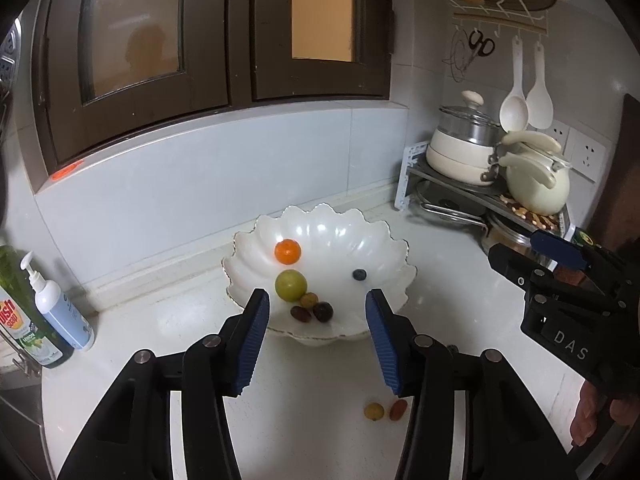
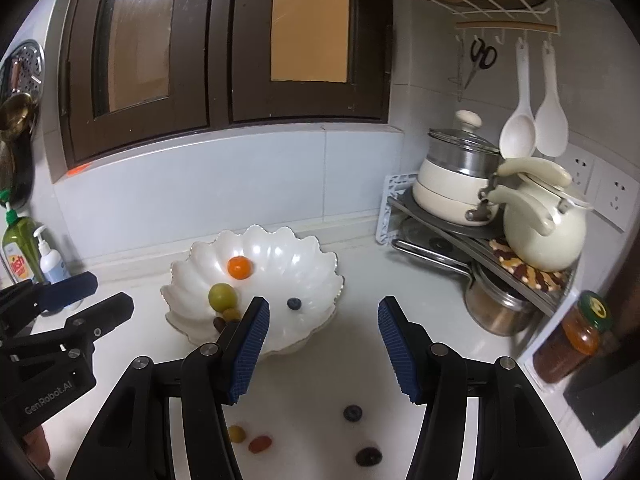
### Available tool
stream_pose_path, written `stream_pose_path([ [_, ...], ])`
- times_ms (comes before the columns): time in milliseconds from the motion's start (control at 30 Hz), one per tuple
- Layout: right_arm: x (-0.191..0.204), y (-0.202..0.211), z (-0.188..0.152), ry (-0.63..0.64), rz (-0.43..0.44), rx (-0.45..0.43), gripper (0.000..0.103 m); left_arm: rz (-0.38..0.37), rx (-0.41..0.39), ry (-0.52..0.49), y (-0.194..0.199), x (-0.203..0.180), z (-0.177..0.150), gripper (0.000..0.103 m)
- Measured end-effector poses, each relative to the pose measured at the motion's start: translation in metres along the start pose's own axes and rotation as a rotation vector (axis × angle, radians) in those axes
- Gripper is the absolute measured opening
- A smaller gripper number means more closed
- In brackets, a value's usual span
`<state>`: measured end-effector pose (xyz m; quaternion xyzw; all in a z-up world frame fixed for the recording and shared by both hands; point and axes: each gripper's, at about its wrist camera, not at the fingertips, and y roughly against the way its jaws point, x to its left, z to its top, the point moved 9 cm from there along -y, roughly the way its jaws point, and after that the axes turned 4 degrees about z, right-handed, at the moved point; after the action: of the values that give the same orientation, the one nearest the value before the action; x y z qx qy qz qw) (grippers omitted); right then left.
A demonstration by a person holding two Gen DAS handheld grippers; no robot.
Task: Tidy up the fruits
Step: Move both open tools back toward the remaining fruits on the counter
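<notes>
A white scalloped bowl stands on the white counter. It holds an orange citrus, a green round fruit, a blueberry and small dark and yellow fruits. Loose on the counter near me lie a yellow fruit, a red one, a blueberry and a dark fruit. My left gripper is open and empty over the bowl's near rim. My right gripper is open and empty, above the loose fruits.
A corner rack with a cream pot and kettle stands at the right, a steel pot and jars below it. Soap bottles stand at the left. Dark window frames and a tiled wall lie behind.
</notes>
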<state>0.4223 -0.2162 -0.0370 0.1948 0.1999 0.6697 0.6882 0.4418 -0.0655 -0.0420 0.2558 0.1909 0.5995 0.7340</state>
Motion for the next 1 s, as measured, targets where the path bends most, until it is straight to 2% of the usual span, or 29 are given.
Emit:
stream_pose_path([
  [367, -0.011, 0.018, -0.03, -0.044, -0.011, 0.021, 0.058, -0.019, -0.027, -0.036, 0.022, -0.015, -0.015, 0.052],
  [767, -0.016, 0.031, -0.067, -0.062, -0.056, 0.068, 0.058, -0.029, 0.018, -0.071, 0.02, -0.027, -0.049, 0.052],
  [1000, -0.021, 0.038, -0.082, -0.094, -0.071, 0.076, 0.058, -0.029, 0.007, -0.069, 0.022, -0.03, -0.06, 0.052],
])
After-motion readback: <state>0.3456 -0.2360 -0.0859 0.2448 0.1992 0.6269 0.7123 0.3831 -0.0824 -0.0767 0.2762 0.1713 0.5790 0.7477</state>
